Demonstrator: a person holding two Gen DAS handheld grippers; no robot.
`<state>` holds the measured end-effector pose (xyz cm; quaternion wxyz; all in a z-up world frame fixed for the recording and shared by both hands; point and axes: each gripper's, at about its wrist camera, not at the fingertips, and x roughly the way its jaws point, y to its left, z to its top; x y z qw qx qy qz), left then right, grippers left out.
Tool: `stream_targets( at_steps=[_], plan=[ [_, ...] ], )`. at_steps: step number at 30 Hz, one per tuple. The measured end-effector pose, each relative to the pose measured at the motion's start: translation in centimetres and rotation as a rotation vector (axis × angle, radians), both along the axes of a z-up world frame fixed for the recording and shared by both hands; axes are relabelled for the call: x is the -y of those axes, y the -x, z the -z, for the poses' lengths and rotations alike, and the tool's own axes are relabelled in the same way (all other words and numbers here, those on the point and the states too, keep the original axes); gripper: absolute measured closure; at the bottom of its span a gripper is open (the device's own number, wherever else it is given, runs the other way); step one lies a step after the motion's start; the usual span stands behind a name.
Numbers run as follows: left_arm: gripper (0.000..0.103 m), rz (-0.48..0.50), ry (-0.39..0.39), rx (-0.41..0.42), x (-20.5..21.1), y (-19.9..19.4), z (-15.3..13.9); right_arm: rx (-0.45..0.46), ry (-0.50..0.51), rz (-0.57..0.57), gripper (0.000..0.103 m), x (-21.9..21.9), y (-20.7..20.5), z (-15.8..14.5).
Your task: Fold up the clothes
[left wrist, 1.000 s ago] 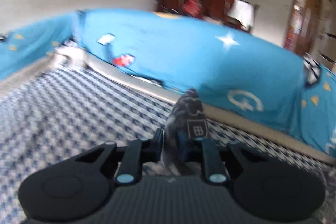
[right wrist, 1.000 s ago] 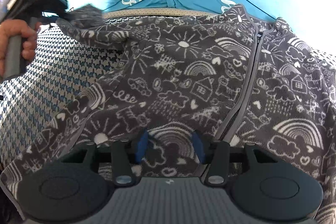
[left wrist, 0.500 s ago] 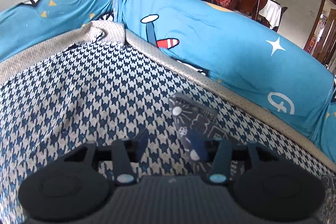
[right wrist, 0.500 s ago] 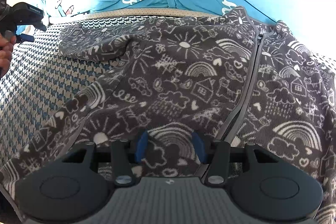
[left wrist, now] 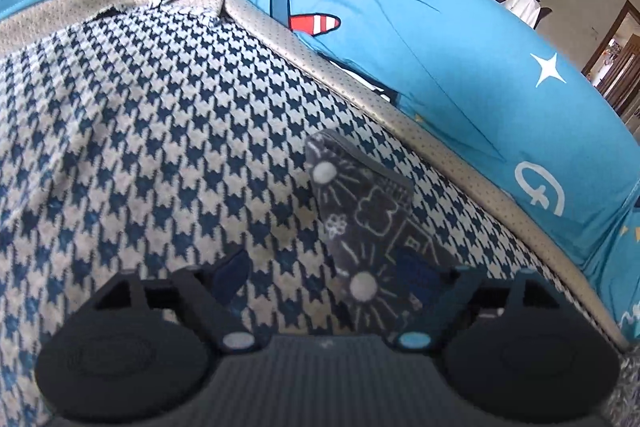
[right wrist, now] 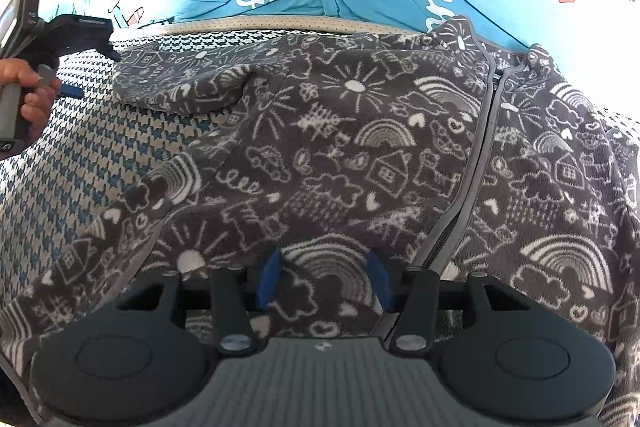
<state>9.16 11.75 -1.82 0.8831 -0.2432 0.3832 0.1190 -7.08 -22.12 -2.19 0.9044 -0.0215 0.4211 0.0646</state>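
Left wrist view: the left gripper (left wrist: 326, 269) is seen in the lower half of the frame, its jaws wide apart and opening. A sleeve end (left wrist: 360, 203) of the grey doodle-print jacket is laid flat on the houndstooth cover (left wrist: 140, 147), just right of centre, and reaches down between the blue pads (left wrist: 234, 273). The right-hand pad lies over the edge of the cloth; no pinch is shown. A beige dotted border (left wrist: 400, 115) runs diagonally from upper left to lower right, and blue printed cushions (left wrist: 460, 67) fill the upper right.

Right wrist view: the grey doodle-print jacket (right wrist: 360, 155) is spread over the centre and right of the frame, its zip (right wrist: 476, 147) running from upper right toward lower centre. The right gripper (right wrist: 326, 277) is shown at lower centre, jaws partly apart, with a raised fold of jacket fabric between its blue pads. Whether the fabric is pinched or merely straddled cannot be told. At the left edge, the person's hand (right wrist: 28, 95) is seen around a grey handle, beside the sleeve lying at upper left.
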Motion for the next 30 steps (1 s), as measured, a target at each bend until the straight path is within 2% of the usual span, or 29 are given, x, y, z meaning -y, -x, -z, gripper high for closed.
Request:
stream_targets(
  at_steps=[3, 5, 7, 8, 9, 12, 16, 18, 20, 23, 24, 27, 30],
  plan=[
    [0.02, 0.022, -0.003, -0.015, 1.0, -0.5, 0.5, 0.002, 0.001, -0.004, 0.053, 0.0, 0.1, 0.0],
    [0.031, 0.029, -0.003, -0.022, 1.7, -0.8, 0.8, 0.004, 0.001, -0.006, 0.053, 0.0, 0.1, 0.1],
    [0.055, 0.041, -0.01, -0.02, 2.4, -1.0, 0.8, 0.006, 0.001, -0.008, 0.053, 0.0, 0.1, 0.1],
    [0.071, 0.048, -0.007, -0.025, 2.7, -1.1, 0.8, 0.007, 0.002, -0.009, 0.053, 0.0, 0.1, 0.1],
    [0.08, 0.049, -0.001, -0.029, 2.9, -1.1, 0.7, 0.007, 0.002, -0.01, 0.053, 0.0, 0.1, 0.1],
    [0.089, 0.027, -0.024, -0.003, 3.5, -0.5, -0.5, 0.007, 0.001, -0.009, 0.053, 0.0, 0.1, 0.1],
    [0.091, 0.008, -0.152, 0.068, 4.7, 1.0, -3.6, 0.007, -0.002, -0.007, 0.053, 0.1, 0.1, 0.1],
    [0.091, -0.026, -0.21, 0.074, 4.8, 1.8, -5.0, 0.006, -0.005, -0.006, 0.053, 0.1, 0.1, 0.1],
    [0.095, -0.065, -0.278, 0.065, 4.6, 2.7, -6.0, 0.005, -0.004, -0.007, 0.053, 0.1, 0.1, 0.1],
    [0.095, -0.098, -0.37, 0.031, 3.7, 3.8, -6.3, 0.004, -0.002, -0.009, 0.053, 0.1, 0.0, 0.0],
    [0.095, -0.106, -0.362, 0.011, 3.1, 4.0, -6.2, 0.003, -0.002, -0.009, 0.053, 0.0, 0.0, 0.0],
    [0.092, -0.08, -0.257, -0.035, 0.5, 4.2, -5.3, 0.0, -0.002, -0.005, 0.053, 0.0, 0.0, -0.1],
    [0.092, -0.076, -0.216, -0.046, -1.3, 4.0, -4.3, 0.001, 0.005, -0.007, 0.053, -0.2, -0.1, -0.1]
  ],
)
